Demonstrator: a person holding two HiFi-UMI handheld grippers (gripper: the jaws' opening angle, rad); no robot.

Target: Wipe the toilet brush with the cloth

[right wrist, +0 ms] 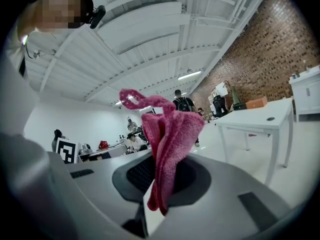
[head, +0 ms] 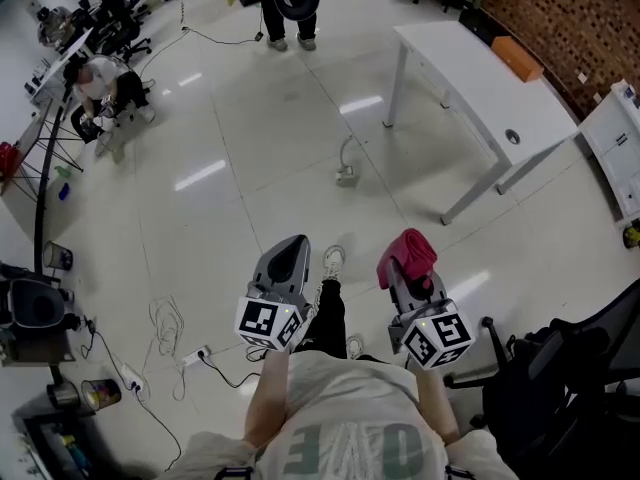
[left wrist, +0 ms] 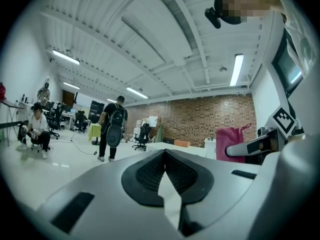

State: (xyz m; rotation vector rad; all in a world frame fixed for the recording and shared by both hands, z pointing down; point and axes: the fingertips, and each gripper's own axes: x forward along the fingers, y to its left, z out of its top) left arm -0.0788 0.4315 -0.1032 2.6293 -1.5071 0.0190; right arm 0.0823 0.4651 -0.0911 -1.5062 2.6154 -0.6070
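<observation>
A pink cloth (right wrist: 167,144) is pinched between the jaws of my right gripper (right wrist: 160,176), which is shut on it; its folds stand up above the jaws. From the head view the cloth (head: 407,254) bunches at the tip of the right gripper (head: 412,280), held level in front of my body. My left gripper (head: 287,263) is beside it at the left, shut with nothing between its jaws (left wrist: 165,171). In the left gripper view the pink cloth (left wrist: 229,143) shows at the right. No toilet brush is in any view.
A white table (head: 490,98) stands at the back right, an orange box (head: 517,58) on it. A black office chair (head: 560,378) is close at my right. Cables and a power strip (head: 190,356) lie on the floor at the left. One person (head: 290,3) stands far ahead, another (head: 100,93) sits at the left.
</observation>
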